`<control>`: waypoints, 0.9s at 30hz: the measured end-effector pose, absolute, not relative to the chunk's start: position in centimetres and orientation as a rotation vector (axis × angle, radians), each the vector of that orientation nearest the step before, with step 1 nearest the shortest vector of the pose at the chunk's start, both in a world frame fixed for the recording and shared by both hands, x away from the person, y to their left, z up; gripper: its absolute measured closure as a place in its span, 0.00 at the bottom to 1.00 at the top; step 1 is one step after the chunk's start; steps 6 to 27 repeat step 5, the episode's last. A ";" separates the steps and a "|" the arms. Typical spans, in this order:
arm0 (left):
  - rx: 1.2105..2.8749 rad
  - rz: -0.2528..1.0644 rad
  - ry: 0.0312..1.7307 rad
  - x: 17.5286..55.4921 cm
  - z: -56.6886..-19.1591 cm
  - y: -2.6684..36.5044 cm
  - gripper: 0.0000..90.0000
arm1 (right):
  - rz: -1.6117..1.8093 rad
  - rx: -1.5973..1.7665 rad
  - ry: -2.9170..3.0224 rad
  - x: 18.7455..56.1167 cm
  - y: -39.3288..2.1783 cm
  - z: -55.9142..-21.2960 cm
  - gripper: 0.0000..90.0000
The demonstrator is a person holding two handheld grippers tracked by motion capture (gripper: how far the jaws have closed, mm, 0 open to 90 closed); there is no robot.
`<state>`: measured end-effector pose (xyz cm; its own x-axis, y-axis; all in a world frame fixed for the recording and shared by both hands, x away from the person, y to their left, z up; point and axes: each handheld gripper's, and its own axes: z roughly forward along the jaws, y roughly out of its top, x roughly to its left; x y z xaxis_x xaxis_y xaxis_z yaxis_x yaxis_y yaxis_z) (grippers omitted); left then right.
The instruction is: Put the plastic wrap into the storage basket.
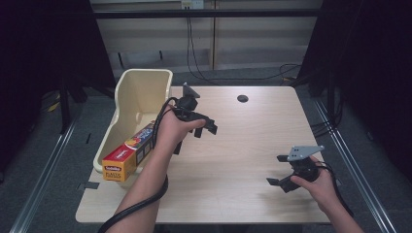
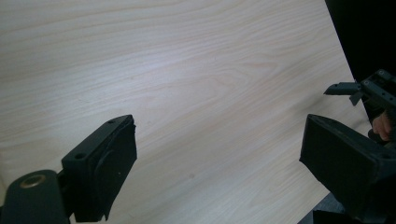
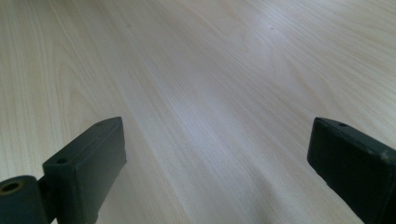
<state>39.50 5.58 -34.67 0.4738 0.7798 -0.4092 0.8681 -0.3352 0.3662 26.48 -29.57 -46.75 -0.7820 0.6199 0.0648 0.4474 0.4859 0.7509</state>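
The plastic-wrap box (image 1: 130, 156) already rests in the cream bin (image 1: 141, 87), just behind your left hand-held gripper (image 1: 206, 127). Both it and your right hand-held gripper (image 1: 277, 170) gape empty over bare bench (image 1: 243, 141); little seems left.

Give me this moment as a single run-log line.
left hand-held gripper: open, empty, over light wooden table | right hand-held gripper: open, empty | long orange-and-yellow cardboard box: lying in cream plastic bin
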 end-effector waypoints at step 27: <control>2.185 -0.206 1.353 39.3 -35.3 5.3 0.12 | 1.172 0.927 2.510 26.5 -29.8 -46.8 0.05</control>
